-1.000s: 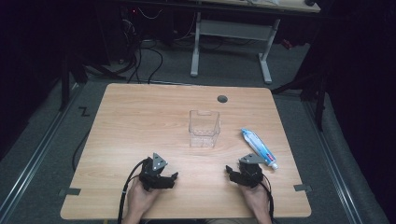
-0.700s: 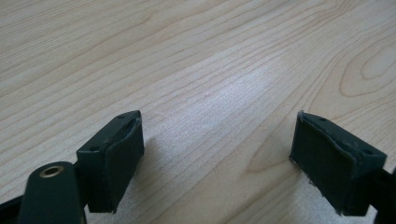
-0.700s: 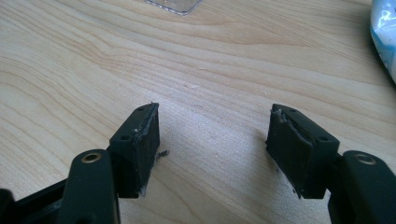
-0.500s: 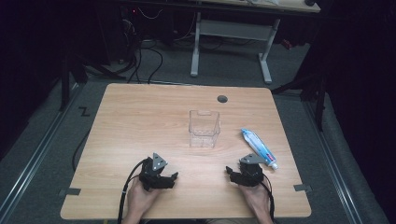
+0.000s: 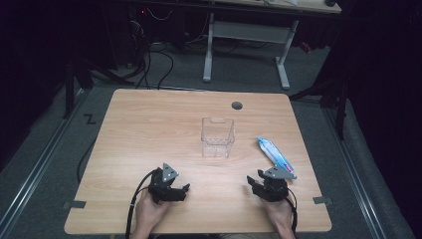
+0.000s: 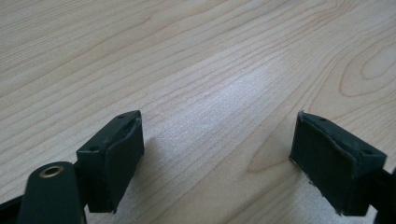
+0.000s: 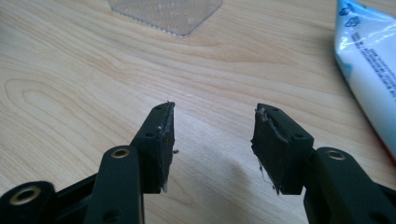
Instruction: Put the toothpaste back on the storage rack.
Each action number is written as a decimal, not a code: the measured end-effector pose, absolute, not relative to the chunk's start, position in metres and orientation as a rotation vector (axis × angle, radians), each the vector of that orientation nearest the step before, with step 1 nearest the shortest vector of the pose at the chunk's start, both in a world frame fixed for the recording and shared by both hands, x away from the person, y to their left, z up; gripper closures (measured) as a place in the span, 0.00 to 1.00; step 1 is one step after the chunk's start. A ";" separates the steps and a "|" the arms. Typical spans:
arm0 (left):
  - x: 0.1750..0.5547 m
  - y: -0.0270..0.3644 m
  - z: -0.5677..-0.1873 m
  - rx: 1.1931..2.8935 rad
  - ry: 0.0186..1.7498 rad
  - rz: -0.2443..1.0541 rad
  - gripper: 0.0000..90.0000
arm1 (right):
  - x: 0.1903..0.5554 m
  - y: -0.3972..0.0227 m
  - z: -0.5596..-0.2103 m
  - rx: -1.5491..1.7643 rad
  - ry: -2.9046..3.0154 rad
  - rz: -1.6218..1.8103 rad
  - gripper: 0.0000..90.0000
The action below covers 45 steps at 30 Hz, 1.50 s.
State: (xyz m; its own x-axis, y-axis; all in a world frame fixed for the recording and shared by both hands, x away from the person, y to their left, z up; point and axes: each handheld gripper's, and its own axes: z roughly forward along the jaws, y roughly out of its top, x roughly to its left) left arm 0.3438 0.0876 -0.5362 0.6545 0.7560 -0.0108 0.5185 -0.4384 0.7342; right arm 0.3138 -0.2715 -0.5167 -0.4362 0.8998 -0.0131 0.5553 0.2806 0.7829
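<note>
Wood table (image 5: 149, 129) bare under both claws, nothing picked up yet: left gripper (image 6: 217, 154) wide open, right gripper (image 7: 212, 144) half-open w/ jaws just closing on nothing, tube (image 7: 369, 65) ahead-right of it & clear bin (image 7: 166, 14) ahead untouched.

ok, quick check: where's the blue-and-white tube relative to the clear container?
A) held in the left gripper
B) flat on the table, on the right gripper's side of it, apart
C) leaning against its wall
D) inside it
B: in the high view the tube lies flat on the table, with bare wood between it and the clear container, just ahead of the right gripper.
</note>
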 end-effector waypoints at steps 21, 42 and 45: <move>0.344 0.088 -0.536 2.139 0.985 0.417 0.19 | 0.305 -0.304 -0.504 1.343 2.041 1.048 0.60; 0.344 0.088 -0.536 2.133 0.990 0.414 0.20 | 0.312 -0.333 -0.484 1.369 1.952 1.111 0.50; 0.344 0.088 -0.536 2.132 0.990 0.414 0.20 | 0.314 -0.337 -0.480 1.395 1.920 1.099 0.49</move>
